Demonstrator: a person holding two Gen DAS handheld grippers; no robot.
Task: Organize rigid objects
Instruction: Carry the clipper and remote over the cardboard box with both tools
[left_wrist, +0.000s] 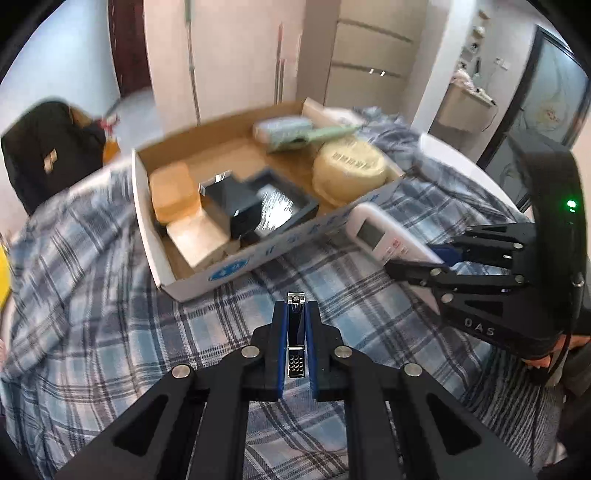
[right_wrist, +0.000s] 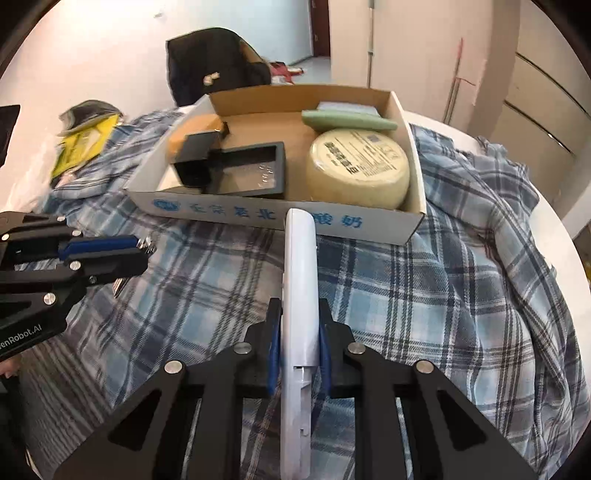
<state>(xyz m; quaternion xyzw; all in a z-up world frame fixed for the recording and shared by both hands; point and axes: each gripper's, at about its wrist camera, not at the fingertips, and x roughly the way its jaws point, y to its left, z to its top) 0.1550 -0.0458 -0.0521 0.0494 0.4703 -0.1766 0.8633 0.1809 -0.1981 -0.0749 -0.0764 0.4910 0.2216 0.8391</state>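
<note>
Left gripper (left_wrist: 295, 332): clamping a shiny metal nail clipper (left_wrist: 295, 336).
Right gripper (right_wrist: 298, 332): squeezing a smooth white remote (right_wrist: 299, 295), its tail running out of frame.

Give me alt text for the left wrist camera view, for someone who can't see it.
The left gripper holds a nail clipper above a plaid cloth. Ahead sits an open cardboard box of items; at right, the right gripper holds a white remote.

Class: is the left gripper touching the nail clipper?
Touching. The left wrist view shows the left gripper with both fingers pressed against the nail clipper.
</note>
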